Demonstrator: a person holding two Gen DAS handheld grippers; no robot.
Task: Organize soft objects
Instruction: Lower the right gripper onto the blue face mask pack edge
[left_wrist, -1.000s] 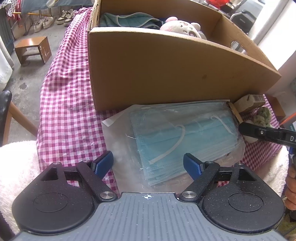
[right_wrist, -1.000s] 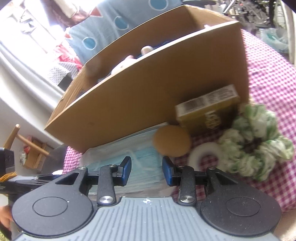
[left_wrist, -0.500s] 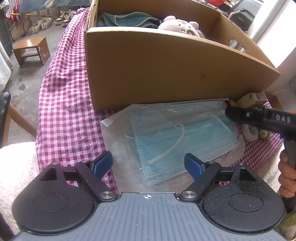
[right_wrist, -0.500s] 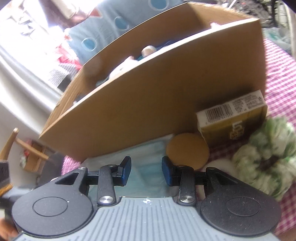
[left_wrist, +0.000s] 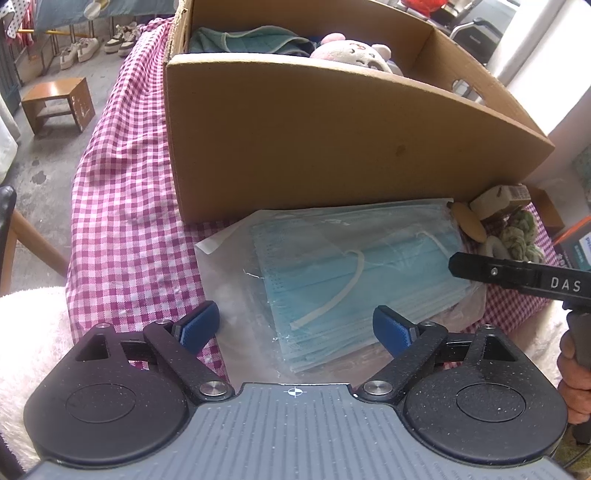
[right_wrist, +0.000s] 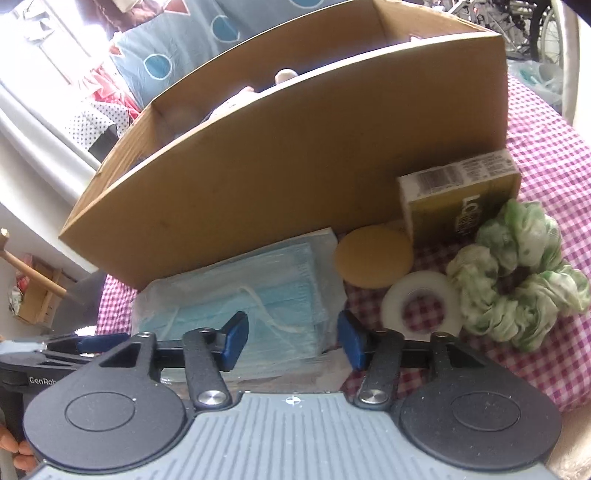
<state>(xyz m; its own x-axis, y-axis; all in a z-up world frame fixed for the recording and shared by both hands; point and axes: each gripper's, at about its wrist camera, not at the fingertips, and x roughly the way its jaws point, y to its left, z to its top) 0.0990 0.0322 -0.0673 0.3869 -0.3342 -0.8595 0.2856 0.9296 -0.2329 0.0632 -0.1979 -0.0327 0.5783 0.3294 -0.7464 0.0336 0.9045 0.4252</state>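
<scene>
A clear plastic pack of blue face masks lies flat on the pink checked cloth that covers the surface, in the lower middle of the left wrist view, its far edge right against the front wall of a large cardboard box. Inside the box, at the top of that frame, a teal cloth and a pink and white plush toy show above the rim.

The left gripper sits at the near edge of the pack, its blue fingers wide apart, one on each side of the pack's near corner, holding nothing. The right gripper comes in from the pack's other end; in its own view its fingers are apart, with the end of the mask pack lying between them, not clamped. In the left wrist view its black body reaches in from the right edge over the pack's right end.

To the right of the pack in the right wrist view, a round tan puff rests near the box wall, a roll of white tape lies just in front of it, a green and white scrunchie sits beside the tape, and a small yellow carton stands against the box behind them.
</scene>
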